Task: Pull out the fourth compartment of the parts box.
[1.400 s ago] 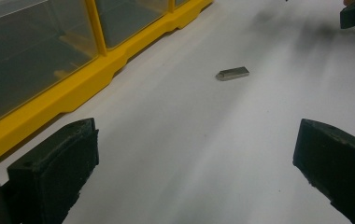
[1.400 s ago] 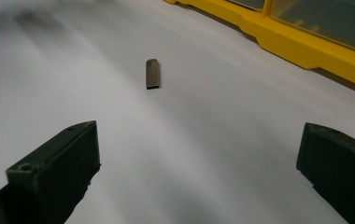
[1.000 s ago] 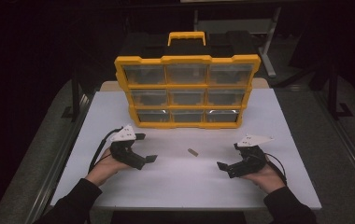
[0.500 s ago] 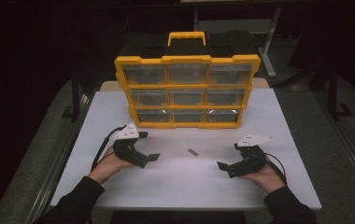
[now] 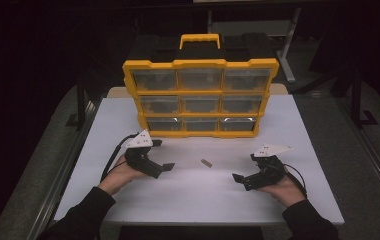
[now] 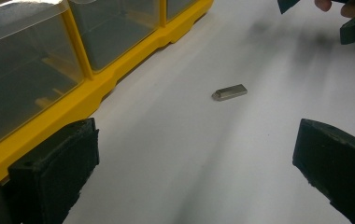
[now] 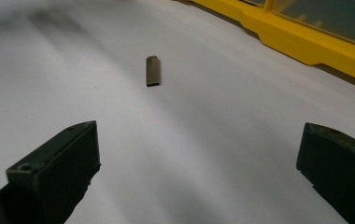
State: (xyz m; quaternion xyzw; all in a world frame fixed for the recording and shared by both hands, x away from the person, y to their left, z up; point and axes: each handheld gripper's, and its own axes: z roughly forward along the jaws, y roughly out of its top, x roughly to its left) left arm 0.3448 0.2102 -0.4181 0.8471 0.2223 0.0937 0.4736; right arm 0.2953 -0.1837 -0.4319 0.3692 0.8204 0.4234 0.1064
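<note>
While both hands rest low on the white worktop (image 5: 193, 200), a small flat metal piece (image 5: 206, 162) lies on its bare surface between them, touching neither claw. It sits just in front of the yellow organiser case (image 5: 200, 97), which stands upright at the far side of the worktop with three rows of clear-fronted drawers facing the person and a yellow handle (image 5: 199, 40) on top. The left claw (image 5: 165, 167) points toward the piece from the left, its jaws spread wide with nothing between them; in the left gripper view the piece (image 6: 230, 92) lies well ahead of the open jaws, with the yellow base of the case (image 6: 119, 74) running along the left. The right claw (image 5: 239, 178) aims at the piece from the right, likewise wide open and holding nothing; in the right gripper view the piece (image 7: 152, 71) lies ahead and left of centre, lengthwise to the camera, near the edge of the case (image 7: 306, 44).
</note>
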